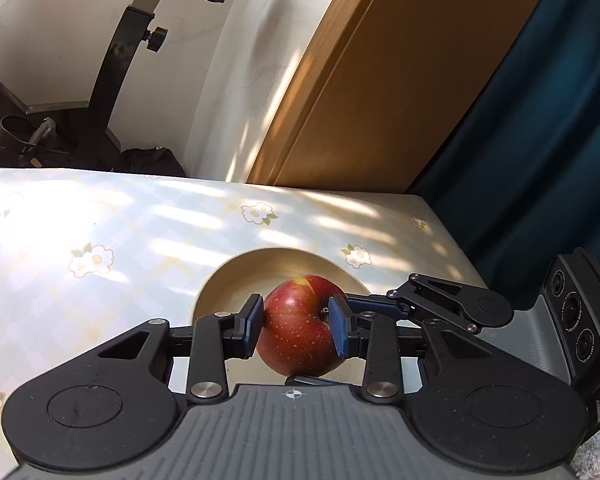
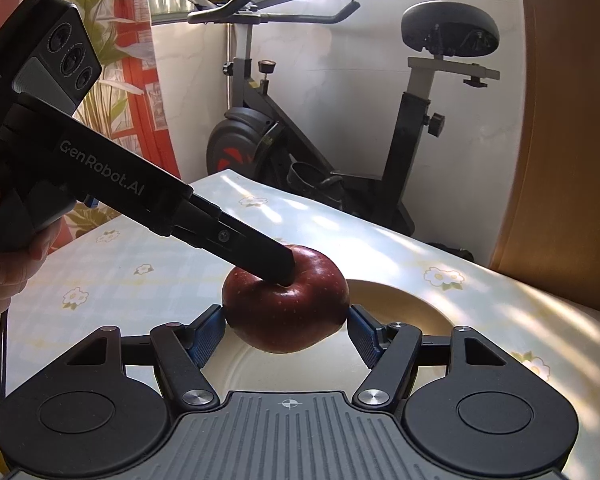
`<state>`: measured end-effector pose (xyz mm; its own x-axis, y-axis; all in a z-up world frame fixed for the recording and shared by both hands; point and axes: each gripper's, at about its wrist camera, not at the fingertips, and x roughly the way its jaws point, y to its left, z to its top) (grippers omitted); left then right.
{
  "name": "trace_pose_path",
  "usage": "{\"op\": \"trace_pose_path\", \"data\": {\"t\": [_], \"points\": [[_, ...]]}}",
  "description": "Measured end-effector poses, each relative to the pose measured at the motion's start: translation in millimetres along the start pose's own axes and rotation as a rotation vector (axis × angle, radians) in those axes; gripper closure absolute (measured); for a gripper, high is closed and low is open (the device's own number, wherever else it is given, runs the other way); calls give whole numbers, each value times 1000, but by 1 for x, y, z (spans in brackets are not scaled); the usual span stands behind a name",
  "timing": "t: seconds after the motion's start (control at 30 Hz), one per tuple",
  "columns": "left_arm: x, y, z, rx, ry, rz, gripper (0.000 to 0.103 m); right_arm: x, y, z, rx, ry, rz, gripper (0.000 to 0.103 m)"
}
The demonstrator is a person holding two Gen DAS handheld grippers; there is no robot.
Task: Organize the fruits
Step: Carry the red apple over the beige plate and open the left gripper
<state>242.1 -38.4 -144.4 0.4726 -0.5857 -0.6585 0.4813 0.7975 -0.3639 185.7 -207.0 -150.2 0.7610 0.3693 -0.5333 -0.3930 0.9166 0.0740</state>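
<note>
Sunlight falls in patches across my bench (image 1: 100,216), which wears a pale checked cloth printed with small flowers. Behind it stands an exercise bike (image 2: 324,136) against a white wall, with a wooden panel (image 1: 380,92) leaning beside it.

On my left wrist view, my left gripper (image 1: 298,326) is pinching the red apple (image 1: 300,332): both blue pads press on its sides, one by the stem hollow, and the fruit hangs clear above a shallow cream plate (image 1: 236,276) on the cloth.

From my right wrist view the same apple (image 2: 286,312) sits between the fingers of my right gripper (image 2: 286,334). Its blue pads stand at either side of the fruit, very close to the skin, but I cannot tell whether they truly press on it. The left gripper comes in from the upper left there, its tip on top of the apple, with part of a hand (image 2: 8,268) around its handle. The plate (image 2: 412,312) lies just beyond and below.
</note>
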Motion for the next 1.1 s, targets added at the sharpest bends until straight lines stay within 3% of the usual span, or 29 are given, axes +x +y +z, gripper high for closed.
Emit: {"op": "trace_pose_path", "data": {"t": [0.53, 1.1], "points": [[25, 27, 3, -49, 9, 38, 65, 48, -13, -3, -19, 44, 17, 39], [26, 37, 2, -64, 0, 50, 65, 57, -9, -4, -33, 58, 12, 39]]}}
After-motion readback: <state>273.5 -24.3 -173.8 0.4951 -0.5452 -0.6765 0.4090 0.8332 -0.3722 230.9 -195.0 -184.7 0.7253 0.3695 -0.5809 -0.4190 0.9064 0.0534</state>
